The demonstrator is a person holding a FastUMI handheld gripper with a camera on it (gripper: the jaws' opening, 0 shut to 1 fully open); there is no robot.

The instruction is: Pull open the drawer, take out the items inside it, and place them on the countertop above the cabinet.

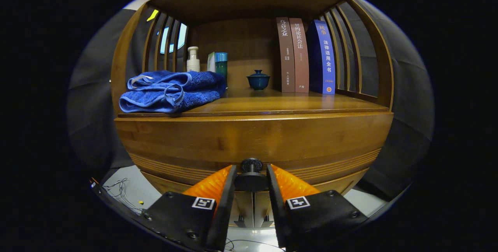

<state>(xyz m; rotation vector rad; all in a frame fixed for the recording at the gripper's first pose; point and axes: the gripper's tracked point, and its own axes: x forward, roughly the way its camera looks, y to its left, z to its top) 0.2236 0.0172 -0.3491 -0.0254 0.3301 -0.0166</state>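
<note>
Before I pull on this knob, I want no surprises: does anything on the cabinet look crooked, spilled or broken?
Nothing stands out. The towel lies folded on the countertop, the books, bottles and lidded cup stand upright, and the drawer is closed. The tool straddles the knob.

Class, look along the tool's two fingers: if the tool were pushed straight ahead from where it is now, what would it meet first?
The tool has the dark drawer knob between its fingers, seemingly clamped. Going straight on, it would press that knob into the wooden drawer front right behind it, though depth is hard to judge here.
</note>
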